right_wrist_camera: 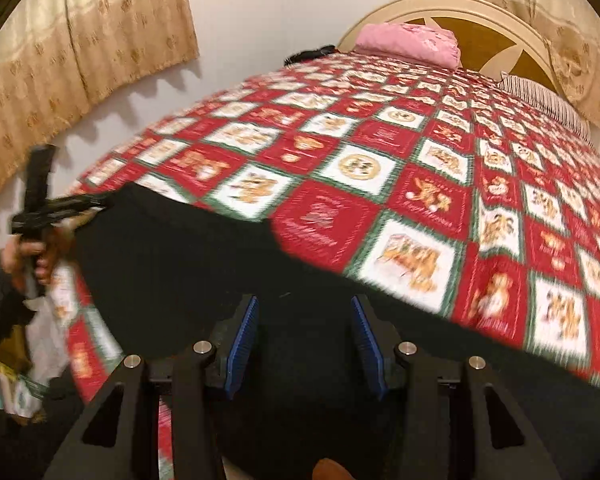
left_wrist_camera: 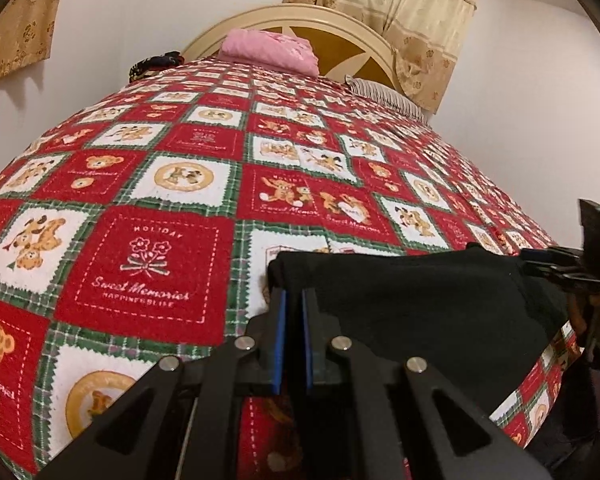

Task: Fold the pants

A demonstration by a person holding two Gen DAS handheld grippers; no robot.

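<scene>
Black pants (left_wrist_camera: pixel 412 304) lie folded on the near part of a red and green checked bedspread (left_wrist_camera: pixel 148 184). My left gripper (left_wrist_camera: pixel 294 300) is shut on the pants' left edge, its blue pads almost touching. From the right wrist view the left gripper (right_wrist_camera: pixel 98 201) pinches the far left corner of the pants (right_wrist_camera: pixel 188 256). My right gripper (right_wrist_camera: pixel 304 312) is open, its blue pads well apart above the black cloth with nothing pressed between them. In the left wrist view the right gripper (left_wrist_camera: pixel 530 262) sits at the pants' right end.
A folded pink cloth (left_wrist_camera: pixel 272 50) and a striped pillow (left_wrist_camera: pixel 384 98) lie by the round headboard (left_wrist_camera: pixel 340 26). Curtains (right_wrist_camera: pixel 80 40) hang on the walls. The bed's near edge drops off by a hand (right_wrist_camera: pixel 32 256).
</scene>
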